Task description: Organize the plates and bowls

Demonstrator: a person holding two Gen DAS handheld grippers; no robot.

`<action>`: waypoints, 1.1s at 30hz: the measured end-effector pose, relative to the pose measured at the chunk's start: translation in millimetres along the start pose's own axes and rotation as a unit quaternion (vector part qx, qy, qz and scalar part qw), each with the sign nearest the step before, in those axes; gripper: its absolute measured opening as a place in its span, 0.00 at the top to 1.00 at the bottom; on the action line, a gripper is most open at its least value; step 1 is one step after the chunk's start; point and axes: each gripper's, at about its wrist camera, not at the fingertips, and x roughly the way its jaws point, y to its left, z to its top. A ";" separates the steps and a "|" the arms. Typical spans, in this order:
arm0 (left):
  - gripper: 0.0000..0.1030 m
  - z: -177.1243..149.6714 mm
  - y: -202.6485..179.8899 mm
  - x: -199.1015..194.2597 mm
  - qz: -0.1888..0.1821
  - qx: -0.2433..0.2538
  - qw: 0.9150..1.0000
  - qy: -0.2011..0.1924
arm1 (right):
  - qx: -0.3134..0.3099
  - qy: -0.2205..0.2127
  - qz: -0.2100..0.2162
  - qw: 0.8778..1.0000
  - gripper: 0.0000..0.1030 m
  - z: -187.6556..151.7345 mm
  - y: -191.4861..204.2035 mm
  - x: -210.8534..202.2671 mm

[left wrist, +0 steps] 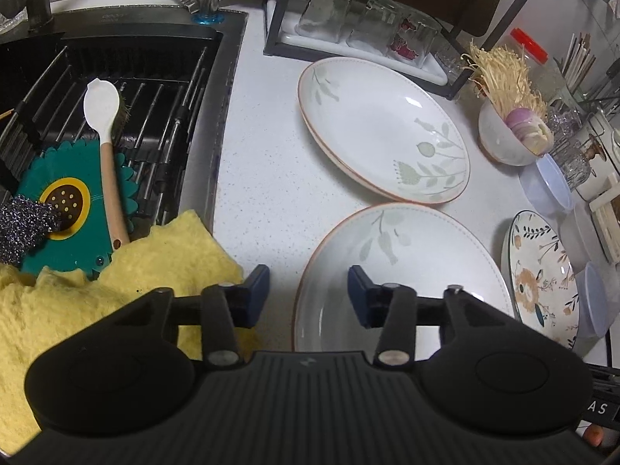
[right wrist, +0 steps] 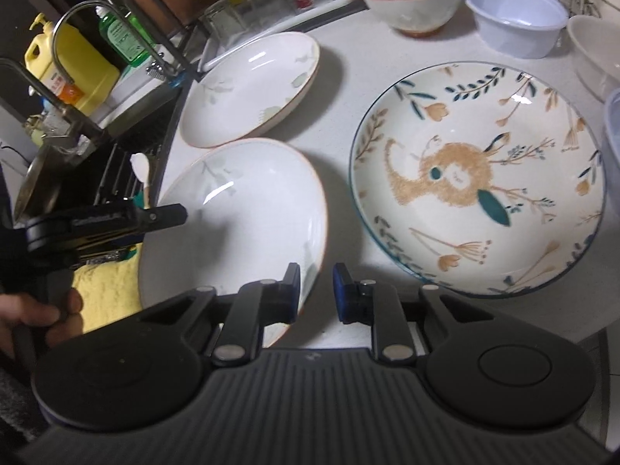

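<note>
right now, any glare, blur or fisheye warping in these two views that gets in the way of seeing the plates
Left wrist view: sharp; small glare spots on the far leaf-pattern plate, and fisheye bending squeezes the floral plate at the right edge. Right wrist view: softer, the glasses at the top look smeared, light streaks on the near leaf-pattern plate, dark corners.

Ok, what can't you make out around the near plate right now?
Front edge of the near leaf plate: both wrist views, hidden under the gripper bodies.
Whether the right gripper pinches its rim: right wrist view, its fingers cover the contact.
Most of the clear tub: right wrist view, cut off by the right edge.
</note>
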 end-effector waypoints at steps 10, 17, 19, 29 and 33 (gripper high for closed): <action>0.73 0.5 -1.5 5.5 -0.021 -0.007 1.000 -0.005 | -0.005 -0.006 0.009 1.000 0.87 2.8 -1.0 10.5; 0.73 1.3 -2.4 -0.4 -0.050 -0.008 0.999 0.002 | -0.002 -0.004 0.006 1.000 0.87 4.0 -3.6 2.8; 0.73 6.0 -3.9 -5.0 -0.058 -0.009 0.998 0.011 | 0.001 0.002 0.004 1.000 0.86 5.1 -3.1 -1.2; 0.72 42.2 -36.9 -43.9 -0.060 0.045 0.997 0.024 | 0.045 -0.027 0.005 0.999 0.86 15.7 2.6 -45.8; 0.72 60.3 -51.4 -62.1 -0.065 0.058 0.996 0.024 | 0.057 -0.042 0.004 0.997 0.86 26.4 6.7 -66.0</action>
